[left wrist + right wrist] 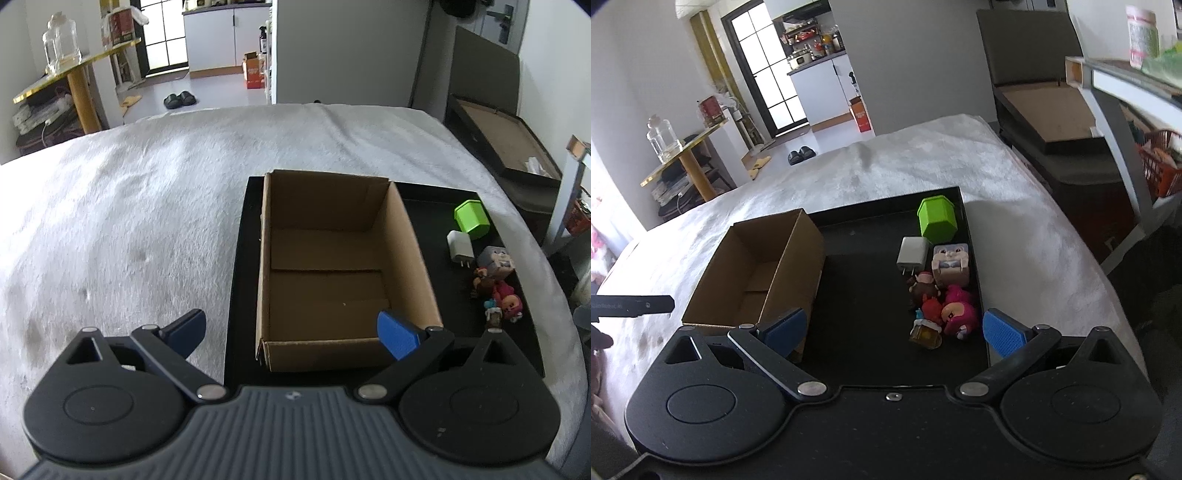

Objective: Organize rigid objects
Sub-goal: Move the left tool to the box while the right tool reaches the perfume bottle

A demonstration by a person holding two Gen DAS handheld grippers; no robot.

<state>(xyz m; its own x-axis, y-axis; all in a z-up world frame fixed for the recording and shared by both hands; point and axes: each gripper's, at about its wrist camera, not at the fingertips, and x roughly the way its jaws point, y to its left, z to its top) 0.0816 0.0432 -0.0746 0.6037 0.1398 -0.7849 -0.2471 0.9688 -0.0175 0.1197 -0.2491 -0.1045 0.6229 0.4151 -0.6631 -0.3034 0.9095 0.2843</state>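
Observation:
An empty open cardboard box (332,266) (757,273) stands on the left part of a black tray (436,206) (864,295). Along the tray's right side lie a green cup on its side (472,218) (938,218), a white charger plug (460,246) (913,252), a grey block figure (495,258) (951,264), a brown figure (923,288), a pink plush figure (511,302) (958,312) and a small yellow jar toy (925,332). My left gripper (291,332) is open and empty above the box's near edge. My right gripper (895,328) is open and empty above the tray's near part, close to the toys.
The tray rests on a white fuzzy cloth (129,221) (1015,229). A dark cabinet with an open box (502,147) (1052,122) stands to the right. A gold side table with a glass jar (61,40) (665,140) stands far left.

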